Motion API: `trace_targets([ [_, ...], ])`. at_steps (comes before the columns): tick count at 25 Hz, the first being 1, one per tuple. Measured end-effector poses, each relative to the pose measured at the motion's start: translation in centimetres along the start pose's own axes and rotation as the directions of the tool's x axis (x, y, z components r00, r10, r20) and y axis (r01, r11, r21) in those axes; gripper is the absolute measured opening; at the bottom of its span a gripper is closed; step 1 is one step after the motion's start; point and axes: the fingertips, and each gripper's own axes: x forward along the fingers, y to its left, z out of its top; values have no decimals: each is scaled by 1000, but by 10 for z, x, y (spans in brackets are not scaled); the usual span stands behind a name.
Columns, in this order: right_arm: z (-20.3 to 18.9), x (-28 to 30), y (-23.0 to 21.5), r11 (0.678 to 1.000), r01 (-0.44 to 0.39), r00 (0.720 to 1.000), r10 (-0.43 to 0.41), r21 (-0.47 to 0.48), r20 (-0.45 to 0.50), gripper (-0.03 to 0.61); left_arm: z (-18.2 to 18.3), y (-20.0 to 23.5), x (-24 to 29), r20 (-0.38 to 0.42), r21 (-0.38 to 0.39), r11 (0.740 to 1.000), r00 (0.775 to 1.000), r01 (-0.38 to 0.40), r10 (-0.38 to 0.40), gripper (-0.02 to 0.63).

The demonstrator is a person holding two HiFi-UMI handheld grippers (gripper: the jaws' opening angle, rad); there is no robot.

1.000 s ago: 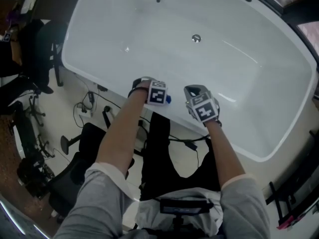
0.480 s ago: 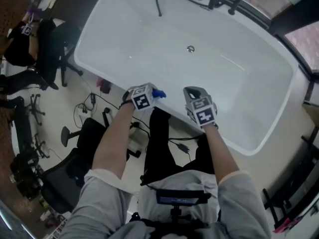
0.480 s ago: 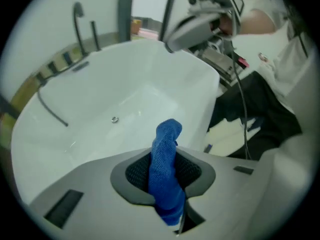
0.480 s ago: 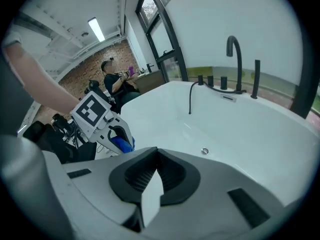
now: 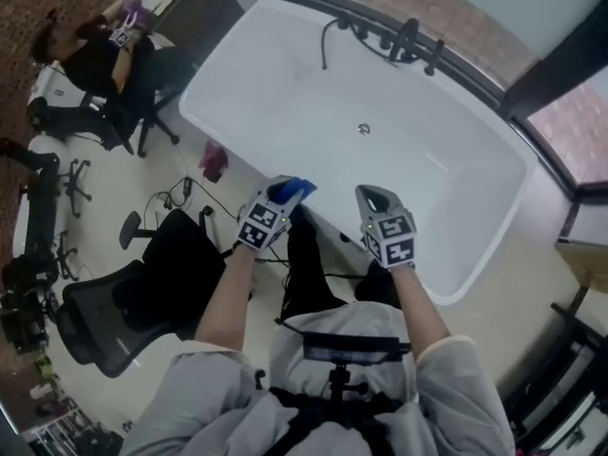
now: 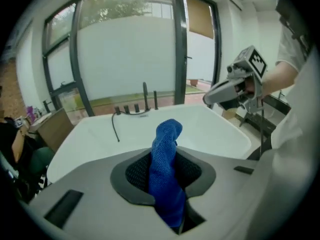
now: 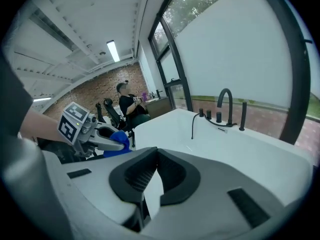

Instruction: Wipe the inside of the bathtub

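The white bathtub (image 5: 313, 103) lies ahead, with a drain (image 5: 364, 129) in its floor and a dark faucet set (image 5: 399, 36) on its far rim. My left gripper (image 5: 282, 196) hovers by the near rim, shut on a blue cloth (image 5: 293, 189). In the left gripper view the cloth (image 6: 165, 184) stands up between the jaws of the left gripper (image 6: 166, 159), with the tub (image 6: 210, 126) beyond. My right gripper (image 5: 372, 198) is beside it, also over the near rim. In its own view the right gripper (image 7: 156, 154) is shut and holds nothing.
Black office chairs (image 5: 114, 321) and floor cables (image 5: 176, 198) sit to my left. A seated person (image 5: 104, 55) is at the far left. A pink object (image 5: 214, 160) lies on the floor by the tub's left side. Tall windows (image 6: 125, 49) stand behind the faucet (image 7: 225, 104).
The head view has drawn back, so the tub looks smaller and farther. Both grippers stay near the near rim. The blue cloth in the left gripper shows more.
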Motion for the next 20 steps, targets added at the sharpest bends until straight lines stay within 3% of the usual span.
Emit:
trace_targets([
  [5, 31, -53, 14, 999, -36, 998, 38, -37, 48, 6, 57, -14, -83, 165, -133, 981, 973, -141, 162, 103],
  [10, 47, -92, 29, 1000, -8, 996, 8, -3, 89, 6, 84, -11, -146, 247, -251, 950, 937, -184, 247, 103],
  [15, 56, -107, 51, 996, 80, 986, -85, 39, 143, 6, 96, 2, -177, 314, -245, 955, 918, -167, 241, 104],
  [20, 66, -95, 66, 976, 197, 962, -211, 92, 175, 6, 86, 37, -183, 350, -229, 969, 921, -95, 173, 104],
])
